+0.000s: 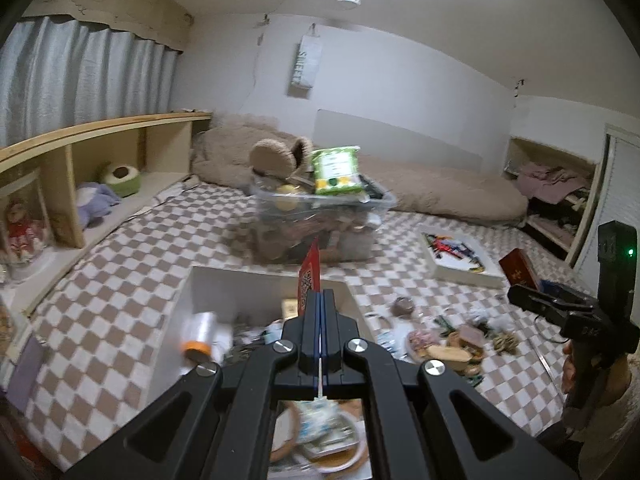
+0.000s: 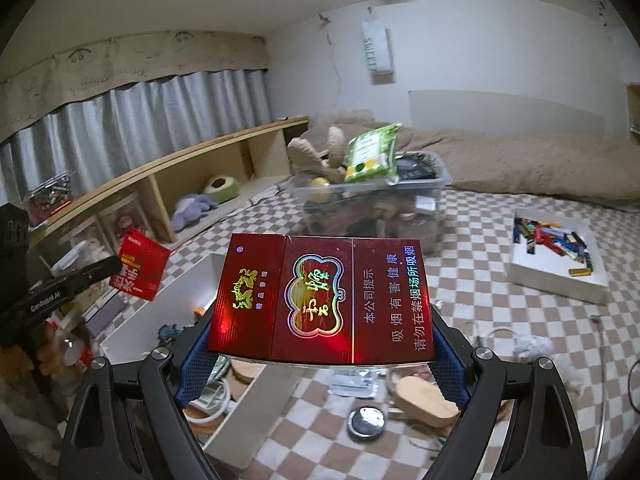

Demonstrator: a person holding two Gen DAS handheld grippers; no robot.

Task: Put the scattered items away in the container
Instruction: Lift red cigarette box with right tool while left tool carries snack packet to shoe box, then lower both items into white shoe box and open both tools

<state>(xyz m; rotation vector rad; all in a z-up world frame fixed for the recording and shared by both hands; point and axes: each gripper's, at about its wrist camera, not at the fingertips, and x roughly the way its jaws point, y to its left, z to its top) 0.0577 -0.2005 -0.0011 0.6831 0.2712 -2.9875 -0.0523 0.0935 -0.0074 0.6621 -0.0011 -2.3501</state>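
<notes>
My left gripper (image 1: 319, 300) is shut on a thin red sachet (image 1: 310, 276), seen edge-on, above the white box (image 1: 256, 276). From the right wrist view that sachet (image 2: 138, 266) hangs flat from the left gripper (image 2: 110, 266). My right gripper (image 2: 320, 344) is shut on a dark red cigarette carton (image 2: 320, 300), held flat above the white box's (image 2: 188, 292) right wall. In the left wrist view the right gripper (image 1: 524, 294) shows at the right with the carton (image 1: 520, 268). Small scattered items (image 1: 448, 340) lie on the checked bedcover.
The white box holds a clear bottle with orange cap (image 1: 200, 336) and rings. A full clear bin (image 1: 320, 216) stands behind it, a white tray of lighters (image 2: 556, 252) to the right. A wooden shelf (image 1: 100, 160) runs along the left. A round tin (image 2: 366, 422) lies near.
</notes>
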